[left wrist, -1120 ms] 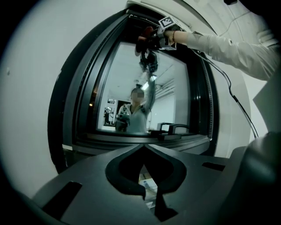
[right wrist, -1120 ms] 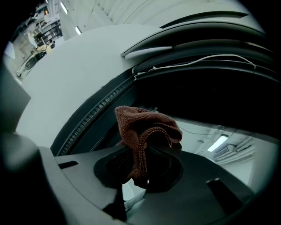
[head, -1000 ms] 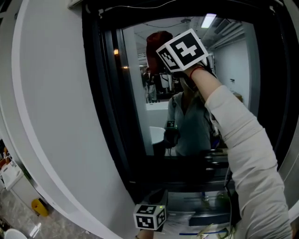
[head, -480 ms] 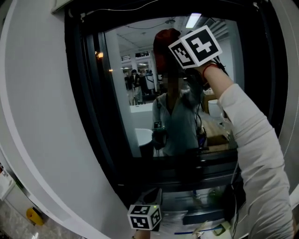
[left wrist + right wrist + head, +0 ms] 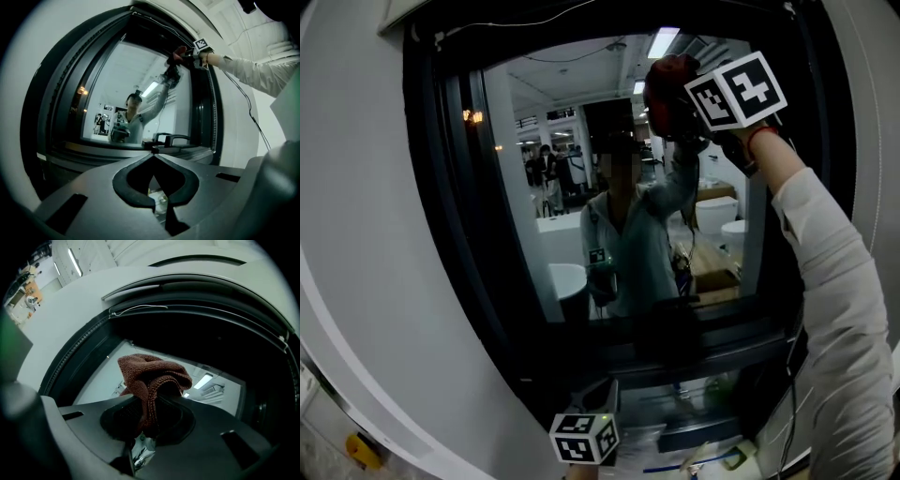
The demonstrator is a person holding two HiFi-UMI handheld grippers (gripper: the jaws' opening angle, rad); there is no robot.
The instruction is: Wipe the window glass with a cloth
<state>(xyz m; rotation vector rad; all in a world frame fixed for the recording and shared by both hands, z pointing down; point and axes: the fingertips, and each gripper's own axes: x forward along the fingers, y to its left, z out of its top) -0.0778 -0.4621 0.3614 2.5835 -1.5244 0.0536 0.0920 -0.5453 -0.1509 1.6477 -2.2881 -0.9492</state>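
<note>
The right gripper (image 5: 147, 420) is clamping a brown cloth (image 5: 152, 380) between its 2 jaws, which are closing tightly on the folded fabric. The cloth's bunched top is sticking out past the tips. In the head view, an arm in a pale sleeve (image 5: 834, 309) is reaching up. It is holding the cloth at the upper right of the glass (image 5: 572, 187), near the dark frame (image 5: 441, 206), where the cloth appears to be touching the pane.

The left gripper (image 5: 153, 157) is hanging low, beneath the window's bottom edge. Its 2 jaws are meeting tip to tip and are gripping nothing. It is pointing up toward the lower frame, where a dark handle (image 5: 171, 138) is lying along the rail. The glass is reflecting the person with the raised arm, and a bright room with ceiling lights.
</note>
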